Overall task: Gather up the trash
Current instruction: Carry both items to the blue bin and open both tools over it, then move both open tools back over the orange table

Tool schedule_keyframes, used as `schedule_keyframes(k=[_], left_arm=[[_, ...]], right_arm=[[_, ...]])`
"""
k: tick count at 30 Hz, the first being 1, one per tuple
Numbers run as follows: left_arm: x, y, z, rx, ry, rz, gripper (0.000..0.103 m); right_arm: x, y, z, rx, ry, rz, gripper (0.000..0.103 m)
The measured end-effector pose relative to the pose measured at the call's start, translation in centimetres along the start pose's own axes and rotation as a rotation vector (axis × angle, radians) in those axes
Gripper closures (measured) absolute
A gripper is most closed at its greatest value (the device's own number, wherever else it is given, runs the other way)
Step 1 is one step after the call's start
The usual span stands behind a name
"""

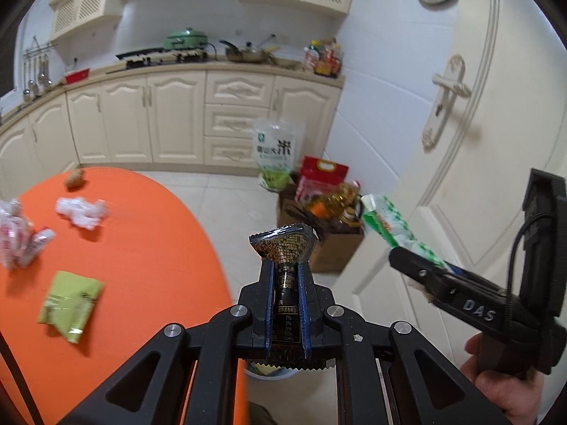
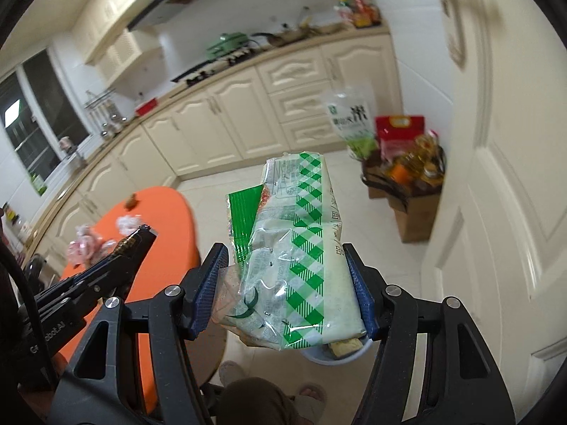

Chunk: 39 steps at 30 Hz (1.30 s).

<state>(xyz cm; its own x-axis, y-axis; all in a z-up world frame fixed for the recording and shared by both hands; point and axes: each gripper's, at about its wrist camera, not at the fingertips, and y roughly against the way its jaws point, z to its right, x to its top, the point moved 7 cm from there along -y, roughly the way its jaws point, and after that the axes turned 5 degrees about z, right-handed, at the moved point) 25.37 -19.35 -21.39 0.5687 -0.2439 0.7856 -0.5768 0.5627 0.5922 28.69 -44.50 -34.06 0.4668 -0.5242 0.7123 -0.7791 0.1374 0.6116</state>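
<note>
My left gripper [image 1: 286, 264] is shut on a black sachet with gold print [image 1: 281, 244], whose top fans out above the fingers. The right gripper [image 2: 283, 249] is shut on a wide clear wrapper with green checks [image 2: 304, 233], its blue pads [image 2: 209, 283] pressing both sides. Both grippers hang past the edge of the orange table [image 1: 141, 248], over the floor. Under them shows the rim of a pale bin [image 2: 319, 358], mostly hidden by the wrapper. Still lying on the table are a green packet [image 1: 71, 302], crumpled white plastic [image 1: 82, 210], pink-white wrappers [image 1: 17, 237] and a brown lump [image 1: 75, 178].
A cardboard box with oil bottles [image 1: 333, 226], a red bag [image 1: 322, 173] and a rice bag [image 1: 278, 152] stand on the tiled floor by the cream door [image 1: 478, 141]. Kitchen cabinets [image 1: 159, 120] line the back. A person's slippered feet [image 2: 312, 395] are beside the bin.
</note>
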Motion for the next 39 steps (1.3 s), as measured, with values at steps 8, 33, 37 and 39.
schedule_keyframes(k=[8, 33, 37, 39], left_arm=[[-0.5, -8.5, 2.5, -0.016, -0.019, -0.110, 0.094], [1.0, -21.2, 6.5, 0.136, -0.088, -0.192, 0.008], [0.3, -19.0, 6.8, 0.142, -0.108, -0.156, 0.004], [-0.1, -17.8, 6.6, 0.149, -0.114, -0.140, 0.002]], right_arm=[[-3.3, -5.4, 4.9, -0.005, -0.080, -0.124, 0.042], [-11.0, -15.8, 11.6, -0.011, -0.297, -0.377, 0.000], [-10.1, -14.1, 11.3, -0.052, -0.283, -0.348, 0.000], [-9.2, -12.8, 11.0, -0.066, -0.264, -0.321, 0.000]])
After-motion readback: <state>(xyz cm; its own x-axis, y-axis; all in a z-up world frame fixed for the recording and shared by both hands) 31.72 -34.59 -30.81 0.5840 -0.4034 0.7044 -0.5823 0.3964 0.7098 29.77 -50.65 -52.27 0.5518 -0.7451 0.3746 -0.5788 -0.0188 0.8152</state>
